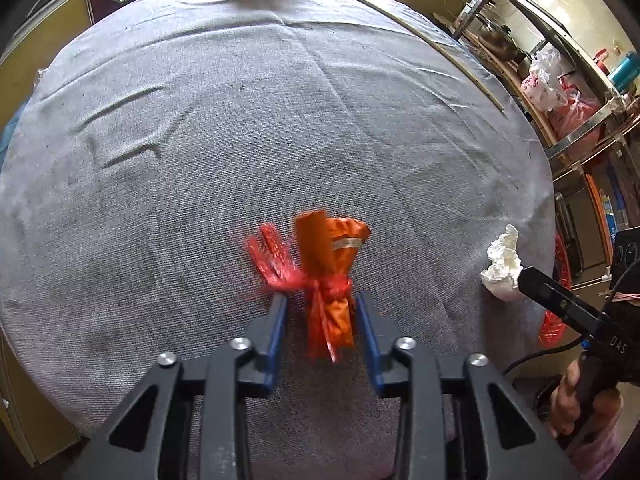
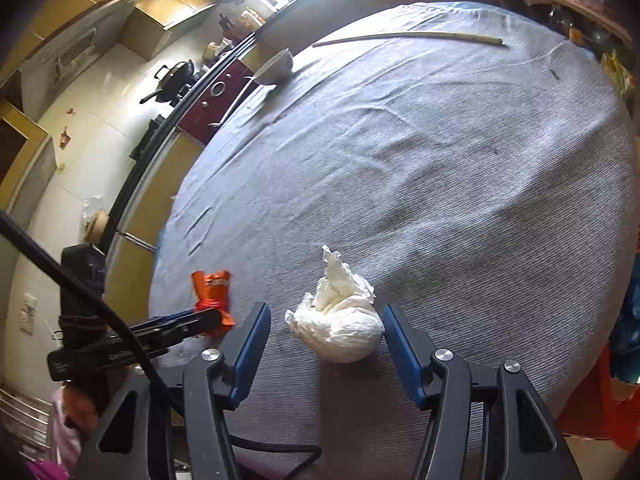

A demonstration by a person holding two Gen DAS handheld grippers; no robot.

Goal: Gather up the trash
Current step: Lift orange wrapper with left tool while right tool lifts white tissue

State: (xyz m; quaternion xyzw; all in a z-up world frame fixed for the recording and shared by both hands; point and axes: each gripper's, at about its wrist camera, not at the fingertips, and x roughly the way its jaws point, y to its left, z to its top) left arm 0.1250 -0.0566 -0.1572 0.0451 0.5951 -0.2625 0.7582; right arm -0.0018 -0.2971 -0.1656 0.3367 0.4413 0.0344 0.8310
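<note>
A: Left gripper [image 1: 321,300] clamped on orange wrapper bundle [image 1: 330,276], pinched at its tied waist; lift straight up off grey tablecloth [image 1: 280,120].

B: Right gripper [image 2: 326,316] apart, straddling crumpled white tissue [image 2: 340,324]; close squarely. Ahead: bowl [image 2: 276,66], long stick [image 2: 408,36], well clear.

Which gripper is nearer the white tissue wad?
Right. The right gripper straddles the tissue wad, one finger on each side. The left gripper is off to the wad's left, around the orange wrapper.
</note>
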